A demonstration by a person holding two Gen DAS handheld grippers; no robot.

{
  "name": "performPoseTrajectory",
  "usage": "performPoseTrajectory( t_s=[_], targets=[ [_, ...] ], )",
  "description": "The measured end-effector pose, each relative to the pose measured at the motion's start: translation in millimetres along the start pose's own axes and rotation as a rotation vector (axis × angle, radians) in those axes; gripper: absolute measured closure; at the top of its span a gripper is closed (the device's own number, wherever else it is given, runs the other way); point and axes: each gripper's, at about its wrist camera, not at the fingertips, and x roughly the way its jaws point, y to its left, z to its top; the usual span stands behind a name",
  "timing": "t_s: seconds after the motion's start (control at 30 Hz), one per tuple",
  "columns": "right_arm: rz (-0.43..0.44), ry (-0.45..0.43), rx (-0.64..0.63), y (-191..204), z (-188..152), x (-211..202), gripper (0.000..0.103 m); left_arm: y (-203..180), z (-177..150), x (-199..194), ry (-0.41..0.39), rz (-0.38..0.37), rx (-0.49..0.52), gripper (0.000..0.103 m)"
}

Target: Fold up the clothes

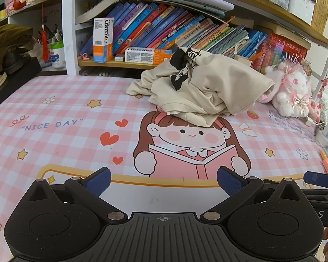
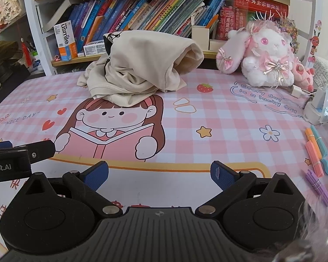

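A crumpled beige garment (image 1: 199, 89) with a black and white print lies in a heap at the far middle of the pink checked mat (image 1: 61, 118). It also shows in the right wrist view (image 2: 140, 69). My left gripper (image 1: 164, 181) is open and empty, low over the near edge of the mat, well short of the garment. My right gripper (image 2: 159, 175) is open and empty too, beside the left one. The right gripper's blue fingertip (image 1: 317, 179) shows at the right edge of the left wrist view. The left gripper's finger (image 2: 32, 150) shows at the left of the right wrist view.
A bookshelf (image 1: 142, 64) packed with books and toothpaste boxes stands behind the mat. A pink and white plush rabbit (image 2: 264, 52) sits at the back right. Coloured stick bundles (image 2: 314, 150) and a white charger (image 2: 319, 109) lie along the right edge. Dark clutter (image 1: 8, 50) stands at the left.
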Motion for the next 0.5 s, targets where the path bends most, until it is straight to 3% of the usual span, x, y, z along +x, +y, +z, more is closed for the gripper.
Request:
performPoseTrajectory(
  t_s=[0.5],
  targets=[
    [0.020, 0.009, -0.020, 0.2, 0.0, 1.0, 0.002, 2.1, 0.6, 2.1, 0.006, -0.010, -0.005, 0.000]
  ],
)
